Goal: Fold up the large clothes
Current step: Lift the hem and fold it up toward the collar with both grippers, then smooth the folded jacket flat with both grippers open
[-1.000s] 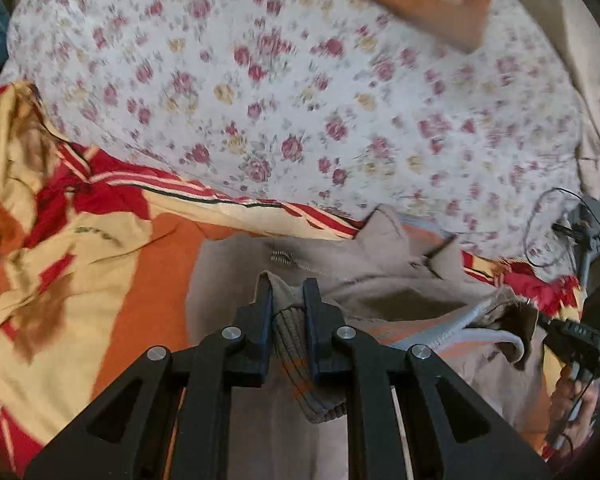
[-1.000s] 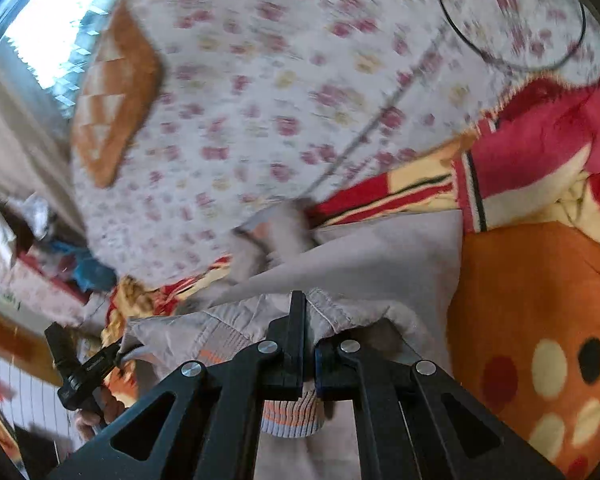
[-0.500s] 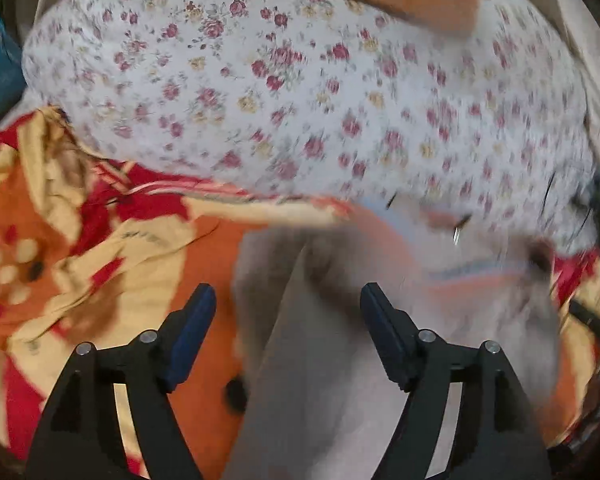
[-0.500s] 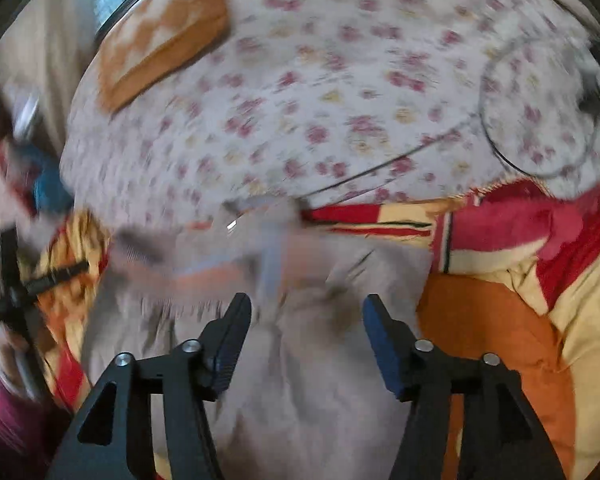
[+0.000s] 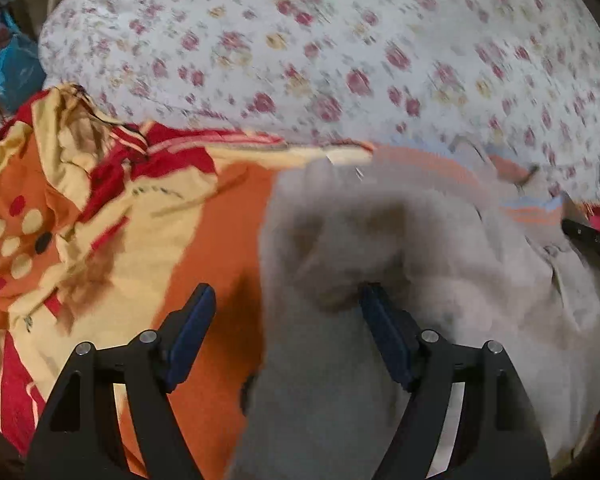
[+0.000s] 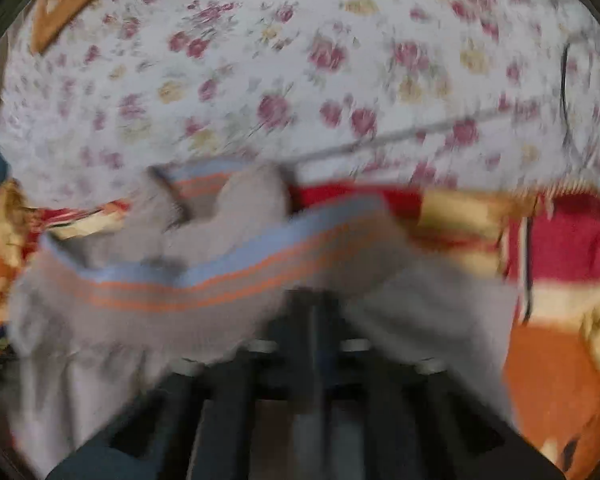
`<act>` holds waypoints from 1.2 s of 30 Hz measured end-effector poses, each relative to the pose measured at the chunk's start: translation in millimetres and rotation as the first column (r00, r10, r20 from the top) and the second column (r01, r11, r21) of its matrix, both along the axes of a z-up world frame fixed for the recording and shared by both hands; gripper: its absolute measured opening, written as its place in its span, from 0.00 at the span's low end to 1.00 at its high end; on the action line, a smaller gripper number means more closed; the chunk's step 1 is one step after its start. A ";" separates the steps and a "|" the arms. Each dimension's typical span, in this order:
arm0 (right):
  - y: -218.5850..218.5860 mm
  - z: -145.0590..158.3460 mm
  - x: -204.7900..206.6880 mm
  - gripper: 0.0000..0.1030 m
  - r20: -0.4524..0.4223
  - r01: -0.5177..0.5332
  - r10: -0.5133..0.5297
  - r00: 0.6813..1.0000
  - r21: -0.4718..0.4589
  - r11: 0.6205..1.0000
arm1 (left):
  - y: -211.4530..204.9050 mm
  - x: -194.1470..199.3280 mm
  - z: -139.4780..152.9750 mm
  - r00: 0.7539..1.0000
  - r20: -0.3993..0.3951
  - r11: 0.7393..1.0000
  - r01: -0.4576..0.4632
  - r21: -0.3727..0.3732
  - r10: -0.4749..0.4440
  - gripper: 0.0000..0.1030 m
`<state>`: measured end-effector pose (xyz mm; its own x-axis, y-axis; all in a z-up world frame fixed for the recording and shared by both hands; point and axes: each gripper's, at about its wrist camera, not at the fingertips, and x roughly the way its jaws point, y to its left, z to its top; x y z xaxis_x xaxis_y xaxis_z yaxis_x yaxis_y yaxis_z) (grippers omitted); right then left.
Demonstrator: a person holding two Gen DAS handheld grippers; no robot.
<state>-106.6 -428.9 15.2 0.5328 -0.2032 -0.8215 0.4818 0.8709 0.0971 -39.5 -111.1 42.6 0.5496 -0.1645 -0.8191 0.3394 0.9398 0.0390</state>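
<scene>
Looking along our left gripper (image 5: 286, 312), we see its jaws spread wide, empty, above the grey garment (image 5: 400, 280) lying on the orange blanket (image 5: 112, 220). Through the right wrist view, our right gripper (image 6: 314, 320) appears pinched narrow on the garment's striped hem (image 6: 228, 276), though blur obscures it.

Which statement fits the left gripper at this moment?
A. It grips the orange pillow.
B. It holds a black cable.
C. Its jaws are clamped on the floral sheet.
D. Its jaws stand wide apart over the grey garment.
D. In the left wrist view the left gripper has its two blue-padded fingers spread wide, with the grey garment lying between and under them, not clamped.
</scene>
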 end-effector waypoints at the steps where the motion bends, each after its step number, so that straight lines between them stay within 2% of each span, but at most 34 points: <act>1: -7.0 0.0 2.9 0.00 0.007 0.036 -0.036 0.999 -0.009 0.999 | 1.4 2.5 0.5 1.000 0.015 1.000 -0.014 0.008 0.014 0.74; 3: -19.9 0.4 1.9 0.00 0.022 0.087 -0.088 0.996 0.036 0.996 | 6.3 8.4 -0.9 0.999 0.021 0.999 -0.046 0.022 0.046 0.74; 5: -22.8 5.6 -5.2 0.01 0.033 0.103 -0.105 0.994 0.054 0.993 | 12.0 11.4 -2.4 0.998 -0.013 0.998 -0.059 0.002 0.059 0.74; 7: -13.9 19.7 -17.6 0.09 0.064 0.075 -0.080 0.995 0.070 0.995 | 17.0 10.7 -0.1 0.997 -0.032 0.997 -0.070 -0.028 0.069 0.74; 9: 3.2 34.6 -30.5 0.31 0.084 0.030 -0.038 0.996 0.095 0.995 | 18.9 6.9 6.6 0.997 -0.022 0.996 -0.075 -0.046 0.074 0.74; 10: 14.0 41.5 -36.1 0.48 0.107 -0.013 -0.001 0.994 0.133 0.991 | 18.4 4.4 9.7 0.997 -0.015 0.996 -0.072 -0.052 0.072 0.74; 11: 25.0 46.4 -37.5 0.55 0.125 -0.056 0.037 0.992 0.158 0.986 | 17.0 1.7 12.1 0.998 -0.006 0.996 -0.066 -0.056 0.066 0.74; 12: 38.2 49.1 -35.3 0.56 0.125 -0.103 0.083 0.989 0.167 0.981 | 14.9 -1.3 13.5 0.998 0.003 0.997 -0.059 -0.054 0.059 0.74; 14: 67.3 44.3 -17.7 0.56 0.066 -0.182 0.174 0.982 0.144 0.973 | 10.4 -5.9 13.0 0.999 0.015 0.998 -0.045 -0.036 0.046 0.74; 16: 87.9 27.1 -1.0 0.55 0.011 -0.220 0.221 0.975 0.129 0.967 | 7.0 -10.3 11.4 0.999 0.023 0.999 -0.032 -0.018 0.033 0.74; 17: 94.1 19.6 8.6 0.52 -0.018 -0.227 0.231 0.973 0.107 0.968 | 5.9 -11.9 10.1 0.999 0.026 1.000 -0.028 -0.013 0.029 0.74; 18: 99.7 12.2 16.5 0.45 -0.048 -0.224 0.228 0.973 0.065 0.972 | 4.5 -12.8 8.7 0.999 0.028 1.000 -0.023 -0.009 0.023 0.74; 19: 102.2 7.8 24.2 0.27 -0.060 -0.211 0.212 0.976 0.015 0.977 | 3.5 -12.7 8.0 0.999 0.029 1.000 -0.021 -0.005 0.021 0.74; 20: 101.9 7.4 29.3 0.20 -0.049 -0.202 0.201 0.978 -0.008 0.979 | 2.0 -12.2 7.2 0.999 0.032 1.000 -0.021 0.001 0.021 0.74; 22: 94.4 7.0 41.3 0.13 -0.013 -0.163 0.163 0.987 -0.010 0.987 | -0.2 -9.5 6.3 0.999 0.041 1.000 -0.019 0.001 0.019 0.74; 25: 87.6 1.8 49.4 0.14 -0.015 -0.139 0.140 0.990 0.036 0.990 | -2.9 -7.5 3.8 0.998 0.056 1.000 -0.017 0.018 0.016 0.74; 26: 88.5 4.0 47.5 0.20 -0.013 -0.148 0.149 0.989 0.045 0.988 | -3.2 -7.2 2.1 0.998 0.054 1.000 -0.017 0.026 0.015 0.74; 28: 87.2 14.9 30.7 0.23 -0.007 -0.157 0.158 0.987 0.094 0.983 | -3.0 -7.0 -1.1 0.999 0.047 0.999 -0.017 0.034 0.016 0.74; 30: 75.5 29.5 6.5 0.38 0.021 -0.149 0.148 0.989 0.126 0.981 | -1.9 -6.1 -3.4 0.999 0.040 0.999 -0.024 0.035 0.023 0.75; 32: 59.4 46.4 -26.0 0.49 0.064 -0.096 0.089 0.994 0.108 0.990 | -0.4 -6.2 -3.7 0.999 0.036 0.999 -0.031 0.025 0.030 0.75; 34: 43.2 53.8 -50.0 0.49 0.069 -0.045 0.039 0.997 0.091 0.995 | 0.5 -6.7 -4.4 0.999 0.036 0.999 -0.038 0.021 0.037 0.75; 36: 22.0 50.6 -67.7 0.49 0.030 0.014 -0.015 0.999 0.058 0.998 | 0.6 -7.6 -6.0 0.998 0.041 0.999 -0.046 0.020 0.045 0.75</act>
<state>-174.3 -406.9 65.7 0.5547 -0.1640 -0.8158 0.4906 0.8563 0.1614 -47.1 -110.5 36.6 0.5890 -0.1219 -0.7989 0.2941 0.9531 0.0714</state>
